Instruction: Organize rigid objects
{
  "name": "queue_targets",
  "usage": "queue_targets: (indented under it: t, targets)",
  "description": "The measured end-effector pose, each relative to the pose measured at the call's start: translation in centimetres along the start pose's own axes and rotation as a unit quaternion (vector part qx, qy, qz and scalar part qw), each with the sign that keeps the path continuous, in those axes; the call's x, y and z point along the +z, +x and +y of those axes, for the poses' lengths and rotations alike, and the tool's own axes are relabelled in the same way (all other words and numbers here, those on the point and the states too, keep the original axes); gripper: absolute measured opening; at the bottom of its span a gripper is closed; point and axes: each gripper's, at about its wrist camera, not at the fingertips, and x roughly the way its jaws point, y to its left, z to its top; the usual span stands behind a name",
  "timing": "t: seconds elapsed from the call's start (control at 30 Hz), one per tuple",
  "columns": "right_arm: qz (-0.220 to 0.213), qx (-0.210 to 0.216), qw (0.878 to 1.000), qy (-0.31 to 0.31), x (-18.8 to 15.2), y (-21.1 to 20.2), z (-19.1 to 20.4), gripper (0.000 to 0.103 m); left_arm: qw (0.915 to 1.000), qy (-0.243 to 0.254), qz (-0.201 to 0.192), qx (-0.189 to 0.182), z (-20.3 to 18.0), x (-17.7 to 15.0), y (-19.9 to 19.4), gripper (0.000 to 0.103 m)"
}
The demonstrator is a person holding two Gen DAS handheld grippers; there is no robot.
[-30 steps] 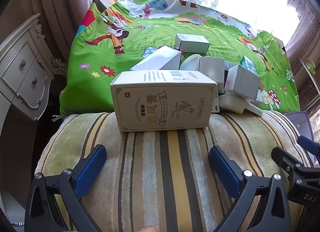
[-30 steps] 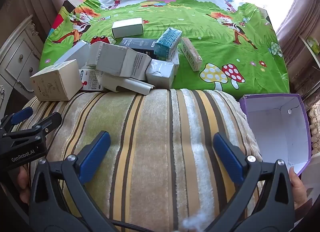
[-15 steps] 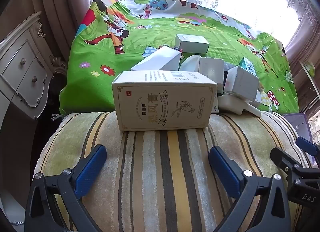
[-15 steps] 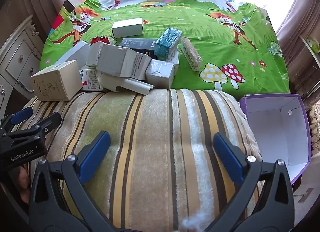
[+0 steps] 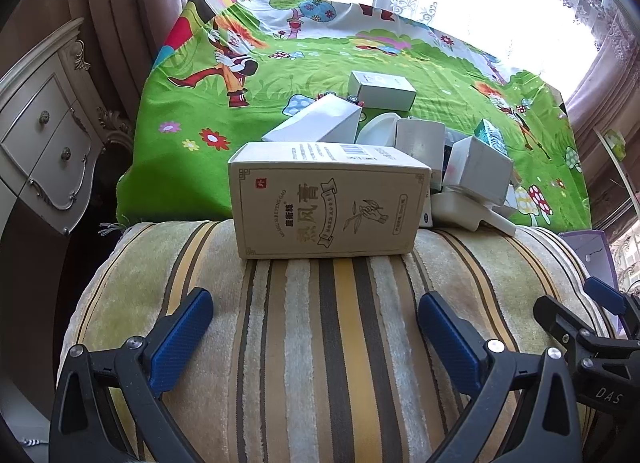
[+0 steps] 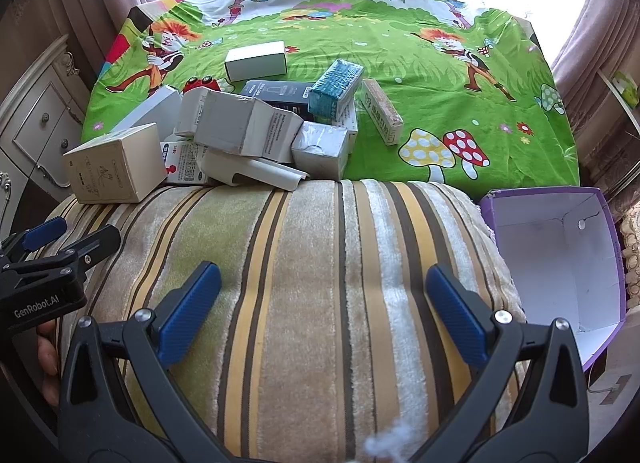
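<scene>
Left tongs (image 5: 316, 317): spread wide, empty, over the near end of a striped plush cushion (image 5: 320, 343)

Right tongs (image 6: 322, 291): spread wide, empty, over the same cushion (image 6: 320, 263), further right; left tongs also seen at the left edge of this view

Cream box with Chinese lettering (image 5: 328, 203): lies on its long side at the far edge of the cushion, directly ahead of the left tongs, apart from them; in the right wrist view (image 6: 116, 163) it sits at the cushion's far left corner

Heap of small cartons, on the bed with the green cartoon sheet (image 6: 440, 75), just beyond the cushion's far edge:
- grey-white carton (image 6: 244, 127), tilted, on top of the others
- white moulded plastic piece (image 6: 256, 173), resting against the cushion's edge
- small silver-grey box (image 6: 320, 149), beside it
- black box (image 6: 276, 93), partly covered
- teal box (image 6: 336, 87), leaning on the black box
- long narrow tan box (image 6: 382, 111), at the heap's right, flat on the sheet
- white box (image 6: 256, 61), apart, further back

Purple box with white interior (image 6: 560, 255): open, empty, off the cushion's right edge

Cream drawer cabinet (image 5: 44, 135): left of the bed
</scene>
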Motion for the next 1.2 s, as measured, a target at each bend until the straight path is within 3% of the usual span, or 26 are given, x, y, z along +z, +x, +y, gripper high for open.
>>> queue_targets:
  t: [0.5,0.83,1.1,1.2]
  targets:
    - [-0.005,0.0,1.0,0.002,-0.1,-0.1,0.0,0.103,0.9999,0.007,-0.004,0.008,-0.2,-0.2,-0.1,0.103]
    - [0.022,0.043,0.999,0.01,0.4,-0.1,-1.2,0.103,0.9998,-0.007,-0.014,-0.015,0.5,-0.2,-0.5,0.103]
    - [0.01,0.06,0.998,0.006,0.1,-0.7,-1.4,0.103,0.9979,-0.034,-0.033,-0.043,1.2,0.1,-1.5,0.103]
    - [0.002,0.069,0.998,0.004,0.1,-0.9,-1.6,0.103,0.9979,-0.039,-0.038,-0.034,1.3,0.4,-1.9,0.103]
